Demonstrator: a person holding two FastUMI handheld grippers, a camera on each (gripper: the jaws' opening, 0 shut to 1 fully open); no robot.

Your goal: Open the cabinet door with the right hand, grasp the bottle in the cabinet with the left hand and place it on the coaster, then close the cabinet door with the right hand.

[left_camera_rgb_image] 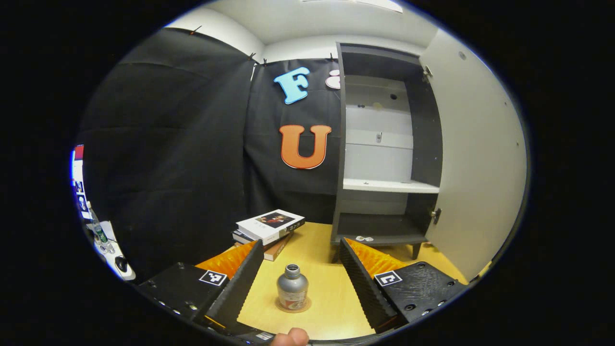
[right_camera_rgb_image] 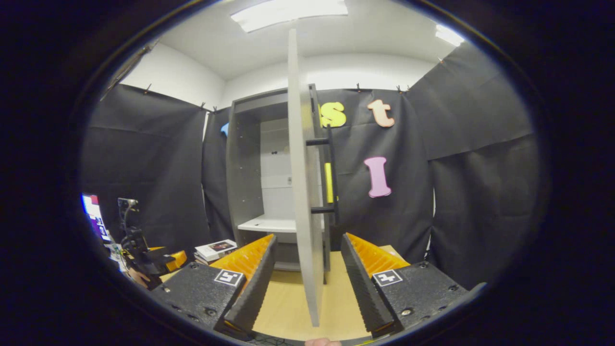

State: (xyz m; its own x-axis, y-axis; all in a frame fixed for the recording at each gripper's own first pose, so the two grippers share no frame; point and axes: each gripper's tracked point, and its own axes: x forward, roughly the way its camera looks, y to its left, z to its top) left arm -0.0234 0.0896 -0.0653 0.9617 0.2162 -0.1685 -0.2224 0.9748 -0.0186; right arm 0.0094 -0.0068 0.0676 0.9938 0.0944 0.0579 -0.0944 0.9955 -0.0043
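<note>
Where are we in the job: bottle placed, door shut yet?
Done: door stands open, and the bottle sits on the coaster on the table, between the left gripper's open jaws, untouched. In hand: right gripper straddles the door's edge, jaws open. Left: closing the cabinet.

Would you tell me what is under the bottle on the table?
The bottle stands on a round coaster; its rim shows around the base. The coaster's middle is covered by the bottle.
</note>
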